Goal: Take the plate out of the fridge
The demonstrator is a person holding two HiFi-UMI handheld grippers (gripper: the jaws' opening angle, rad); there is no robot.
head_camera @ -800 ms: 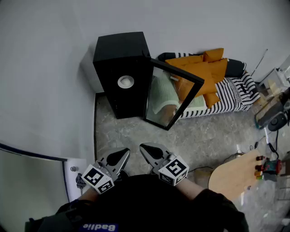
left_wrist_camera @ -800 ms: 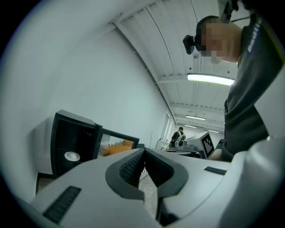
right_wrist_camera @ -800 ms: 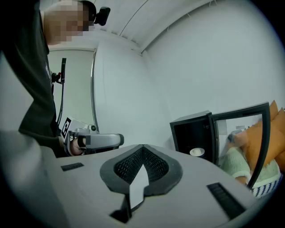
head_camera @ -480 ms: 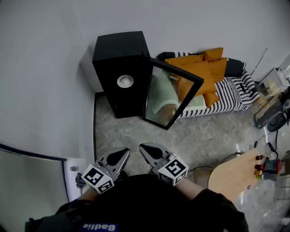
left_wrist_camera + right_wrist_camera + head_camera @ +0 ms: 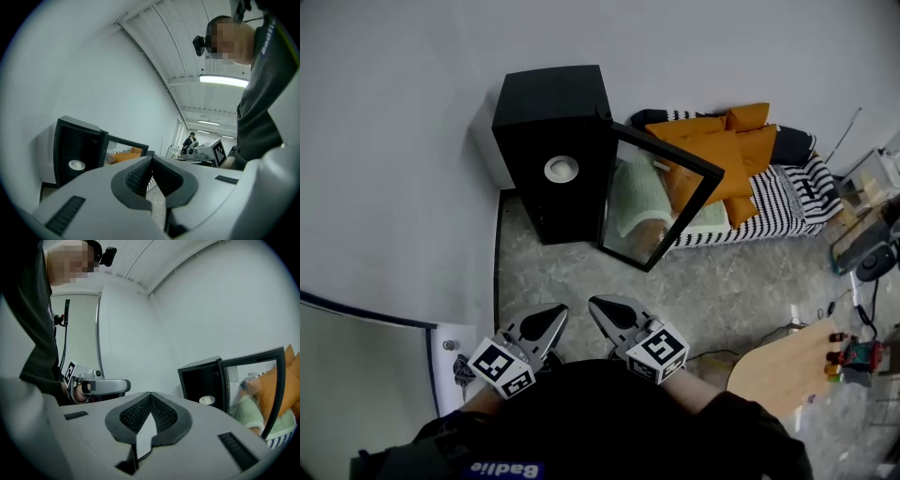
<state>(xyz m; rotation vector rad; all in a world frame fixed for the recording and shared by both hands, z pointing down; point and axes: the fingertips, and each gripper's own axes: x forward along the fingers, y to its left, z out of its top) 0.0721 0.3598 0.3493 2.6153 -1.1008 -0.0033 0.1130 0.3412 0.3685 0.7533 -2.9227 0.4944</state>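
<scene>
A small black fridge (image 5: 551, 150) stands on the floor against the white wall, its glass door (image 5: 658, 192) swung open to the right. Inside it sits a white plate (image 5: 561, 169), also seen as the plate (image 5: 77, 164) in the left gripper view and the plate (image 5: 206, 400) in the right gripper view. My left gripper (image 5: 559, 313) and right gripper (image 5: 595, 306) are held close to my body, well short of the fridge. Both are shut with nothing between the jaws.
A striped mattress (image 5: 778, 192) with orange cushions (image 5: 722, 150) lies right of the fridge. A round wooden table (image 5: 783, 366) stands at the lower right. Speckled floor (image 5: 581, 277) lies between me and the fridge. A white panel (image 5: 356, 375) is at my left.
The view has shifted slightly; the grippers have stayed in place and shut.
</scene>
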